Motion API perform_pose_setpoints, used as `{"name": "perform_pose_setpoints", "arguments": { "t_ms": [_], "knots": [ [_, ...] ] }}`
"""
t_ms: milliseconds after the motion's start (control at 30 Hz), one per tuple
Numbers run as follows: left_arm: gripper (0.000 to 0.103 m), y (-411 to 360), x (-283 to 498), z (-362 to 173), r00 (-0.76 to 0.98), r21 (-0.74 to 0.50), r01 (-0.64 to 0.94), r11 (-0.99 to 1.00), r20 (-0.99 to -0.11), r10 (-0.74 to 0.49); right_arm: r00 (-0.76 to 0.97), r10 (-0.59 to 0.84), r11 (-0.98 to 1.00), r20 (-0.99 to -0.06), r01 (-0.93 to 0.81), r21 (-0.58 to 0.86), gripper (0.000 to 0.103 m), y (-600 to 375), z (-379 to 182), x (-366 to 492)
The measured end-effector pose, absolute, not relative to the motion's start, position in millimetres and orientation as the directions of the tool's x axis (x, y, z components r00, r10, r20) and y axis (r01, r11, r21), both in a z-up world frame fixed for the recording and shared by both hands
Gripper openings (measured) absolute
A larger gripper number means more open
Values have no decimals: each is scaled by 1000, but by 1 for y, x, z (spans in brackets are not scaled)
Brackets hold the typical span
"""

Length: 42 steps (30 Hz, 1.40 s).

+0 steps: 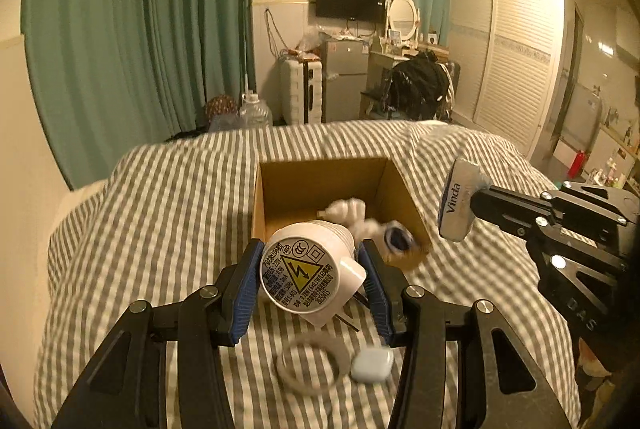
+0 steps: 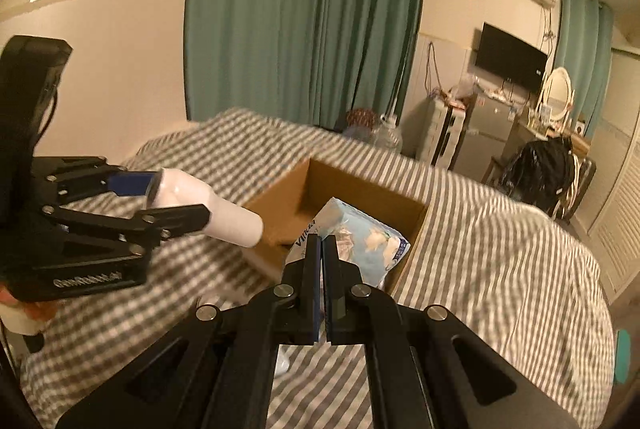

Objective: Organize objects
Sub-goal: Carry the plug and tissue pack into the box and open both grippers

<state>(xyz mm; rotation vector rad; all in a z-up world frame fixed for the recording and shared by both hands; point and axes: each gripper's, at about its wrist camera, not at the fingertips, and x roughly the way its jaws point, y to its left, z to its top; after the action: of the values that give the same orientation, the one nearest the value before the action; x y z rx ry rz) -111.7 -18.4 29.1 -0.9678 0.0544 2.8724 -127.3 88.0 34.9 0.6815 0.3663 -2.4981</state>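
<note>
An open cardboard box (image 1: 320, 185) sits on the striped bed; it also shows in the right wrist view (image 2: 352, 185). My left gripper (image 1: 310, 261) is shut on a white plug-in device (image 1: 308, 269) with a yellow warning label, held just in front of the box; it shows at the left of the right wrist view (image 2: 224, 217). My right gripper (image 2: 322, 241) is shut on a Vinda tissue pack (image 2: 360, 241), held over the box's near right corner; the pack also shows in the left wrist view (image 1: 460, 201). White socks (image 1: 352, 213) lie inside the box.
A clear tape ring (image 1: 308, 365) and a pale blue earbud case (image 1: 372, 365) lie on the grey-striped bedcover (image 1: 160, 229) under my left gripper. Beyond the bed stand green curtains (image 1: 140, 29), a small fridge (image 1: 344, 81), a chair with dark clothes (image 1: 420, 81) and a wardrobe (image 1: 516, 49).
</note>
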Motion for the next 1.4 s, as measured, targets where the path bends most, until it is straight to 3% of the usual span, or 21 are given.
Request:
{"name": "perform_pose_setpoints", "arguments": {
  "t_ms": [433, 833, 1200, 1267, 1300, 1367, 1400],
  "knots": [
    [49, -11, -212, 18, -778, 14, -117, -993, -623, 83, -741, -421, -828, -523, 549, -110, 1, 71, 54, -215],
    [49, -9, -288, -52, -717, 19, -162, -987, -689, 104, -677, -398, -842, -619, 538, -47, 1, 62, -10, -309],
    [52, -10, -294, -78, -690, 29, -161, -987, -718, 92, -612, -399, -862, -683, 504, 52, 1, 71, -56, -335],
    [58, -11, -285, -74, -700, 22, -158, -987, -707, 97, -622, -396, -868, -676, 494, 53, 10, 73, -52, -332],
    [70, -10, -279, -70, -708, 23, -153, -988, -700, 94, -627, -391, -871, -674, 488, 51, 14, 73, -50, -329],
    [80, -12, -274, -62, -725, 26, -138, -990, -684, 83, -639, -385, -879, -666, 473, 54, 39, 77, -45, -323],
    [80, -14, -268, -60, -731, 25, -134, -991, -677, 82, -644, -384, -883, -662, 466, 59, 45, 79, -42, -319]
  ]
}}
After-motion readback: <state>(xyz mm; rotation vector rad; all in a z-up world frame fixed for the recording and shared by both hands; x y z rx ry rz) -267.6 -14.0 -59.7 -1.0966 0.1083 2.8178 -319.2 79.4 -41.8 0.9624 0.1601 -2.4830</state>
